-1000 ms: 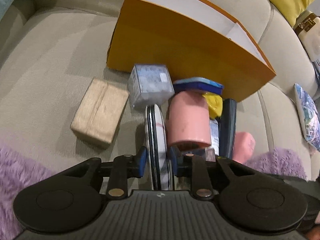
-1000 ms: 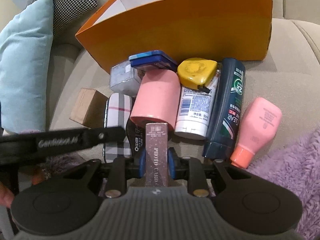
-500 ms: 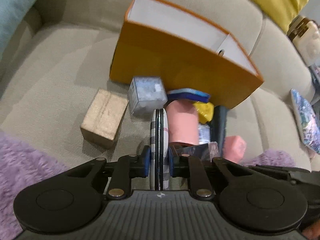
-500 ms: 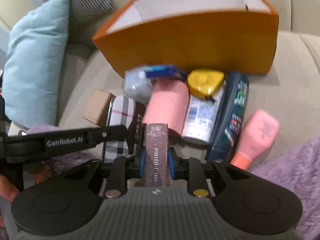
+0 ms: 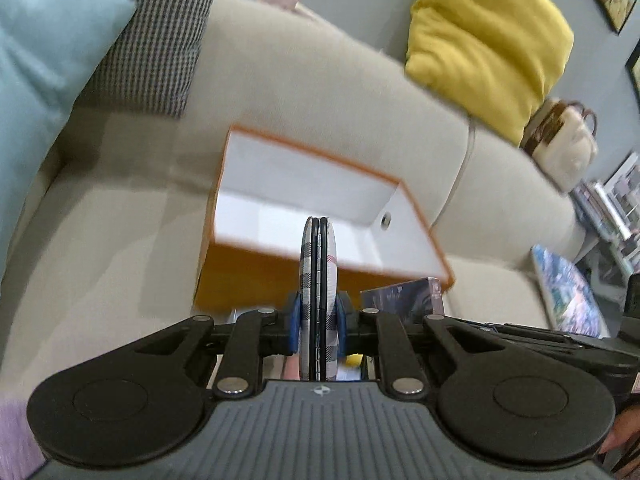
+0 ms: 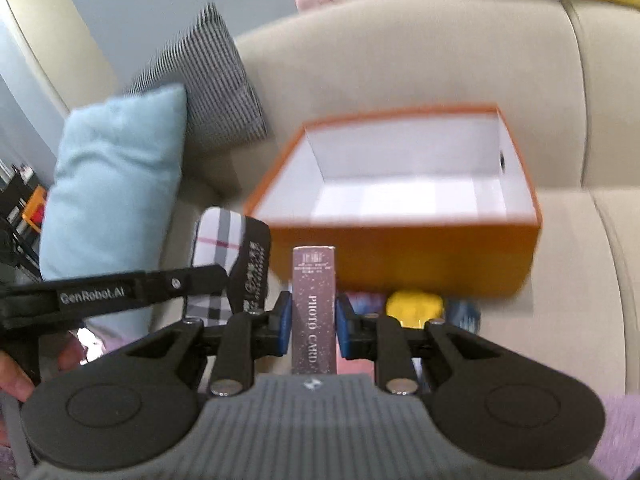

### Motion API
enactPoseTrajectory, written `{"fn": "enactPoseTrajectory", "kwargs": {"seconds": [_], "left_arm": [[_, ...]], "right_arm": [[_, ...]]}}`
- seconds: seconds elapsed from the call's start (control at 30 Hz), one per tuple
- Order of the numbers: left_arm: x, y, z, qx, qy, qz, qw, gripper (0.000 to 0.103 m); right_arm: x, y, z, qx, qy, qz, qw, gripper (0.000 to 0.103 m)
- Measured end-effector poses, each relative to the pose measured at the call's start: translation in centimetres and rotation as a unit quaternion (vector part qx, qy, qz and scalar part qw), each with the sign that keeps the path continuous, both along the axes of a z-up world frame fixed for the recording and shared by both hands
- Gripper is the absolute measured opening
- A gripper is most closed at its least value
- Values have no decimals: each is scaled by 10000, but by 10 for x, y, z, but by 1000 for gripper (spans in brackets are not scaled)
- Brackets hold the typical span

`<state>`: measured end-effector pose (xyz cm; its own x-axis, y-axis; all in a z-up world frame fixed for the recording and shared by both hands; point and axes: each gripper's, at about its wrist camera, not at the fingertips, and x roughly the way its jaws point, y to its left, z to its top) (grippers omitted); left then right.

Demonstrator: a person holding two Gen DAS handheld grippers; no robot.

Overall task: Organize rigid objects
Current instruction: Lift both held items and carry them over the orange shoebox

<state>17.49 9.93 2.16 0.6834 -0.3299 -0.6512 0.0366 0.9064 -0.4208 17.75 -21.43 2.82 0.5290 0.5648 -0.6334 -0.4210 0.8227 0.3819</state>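
My left gripper (image 5: 318, 320) is shut on a plaid hinged case (image 5: 318, 276), held edge-on and lifted in front of the open orange box (image 5: 280, 276). The case also shows in the right wrist view (image 6: 218, 240). My right gripper (image 6: 313, 318) is shut on a dark box marked PHOTO CARD (image 6: 313, 304), raised before the same orange box (image 6: 440, 256), whose white inside shows nothing in it. The photo card box shows in the left wrist view (image 5: 404, 300). A yellow tape measure (image 6: 416, 306) lies below, mostly hidden.
The box sits on a beige sofa (image 5: 120, 248). A light blue cushion (image 6: 116, 184) and a checked cushion (image 6: 212, 88) stand at the left, a yellow cushion (image 5: 484, 44) at the back right. Purple fleece (image 6: 620, 436) lies at the near edge.
Both grippers have risen with their objects and tilted up. The box's inside now shows, and the pile of bottles has dropped almost out of sight.
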Motion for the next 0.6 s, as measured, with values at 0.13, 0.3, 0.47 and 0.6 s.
{"fn": "enactPoseTrajectory", "kwargs": {"seconds": [0.13, 0.3, 0.47, 0.6], "left_arm": [[41, 12, 10, -90, -98, 15, 9999, 19], [110, 19, -8, -138, 425, -74, 9990, 19], [175, 3, -45, 41, 1010, -109, 9948, 19], [216, -18, -75, 475, 1351, -214, 9895, 19]], "right_arm": [[42, 1, 17, 309, -104, -237, 9992, 23], [106, 7, 10, 474, 60, -557, 9973, 23], [164, 19, -27, 274, 593, -715, 9953, 23], [192, 22, -58, 226, 1065, -708, 9915, 23]]}}
